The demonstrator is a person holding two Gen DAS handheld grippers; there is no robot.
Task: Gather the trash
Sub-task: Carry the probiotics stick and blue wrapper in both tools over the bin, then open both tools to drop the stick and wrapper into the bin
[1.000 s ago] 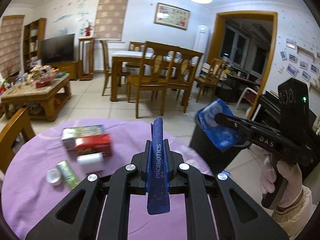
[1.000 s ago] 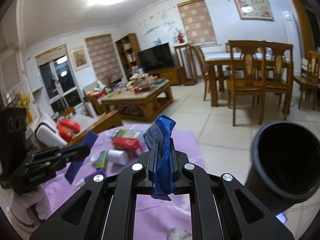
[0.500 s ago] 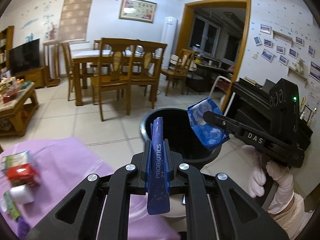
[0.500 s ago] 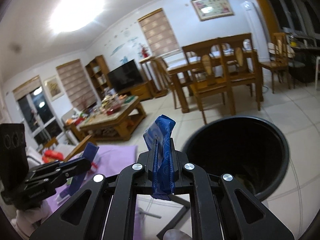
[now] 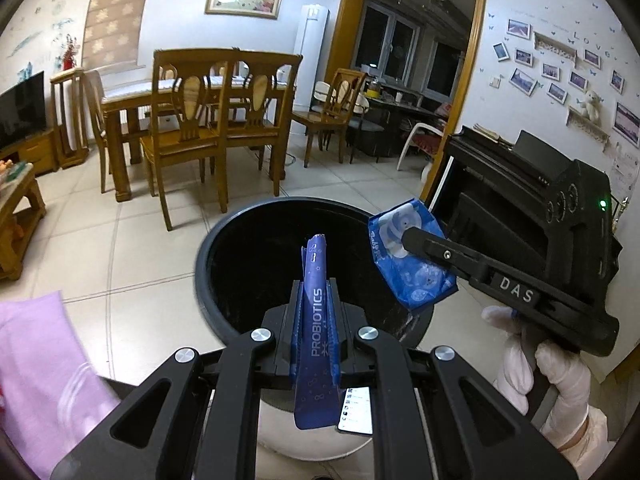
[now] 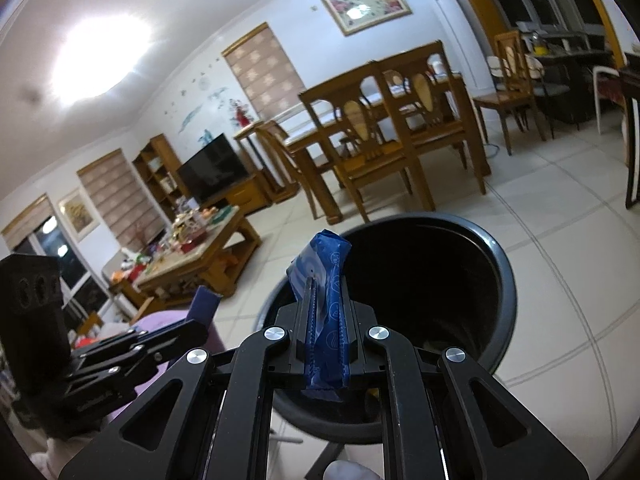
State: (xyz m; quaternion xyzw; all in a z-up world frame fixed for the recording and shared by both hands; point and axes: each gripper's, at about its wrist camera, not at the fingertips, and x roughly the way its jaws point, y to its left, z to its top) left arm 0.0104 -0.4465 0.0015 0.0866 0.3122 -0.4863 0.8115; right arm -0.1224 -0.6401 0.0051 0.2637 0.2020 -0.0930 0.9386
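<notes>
I hold both sets of jaws clamped, left gripper (image 5: pixel 316 316) on the probiotics sachet (image 5: pixel 316 320), right gripper (image 6: pixel 326 316) on the blue wrapper (image 6: pixel 326 300), the black bin (image 5: pixel 224 256) just ahead; next, release over its mouth.

Home living-dining room, wooden dining table (image 5: pixel 132 100), television (image 6: pixel 212 172), framed wall photos (image 5: pixel 560 76)

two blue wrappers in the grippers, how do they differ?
The probiotics sachet in the left gripper is a slim, flat, dark blue stick; the wipes-style packet in the right gripper is wider, brighter blue, crumpled, with white print. Both are clamped in shut jaws at the black bin.
</notes>
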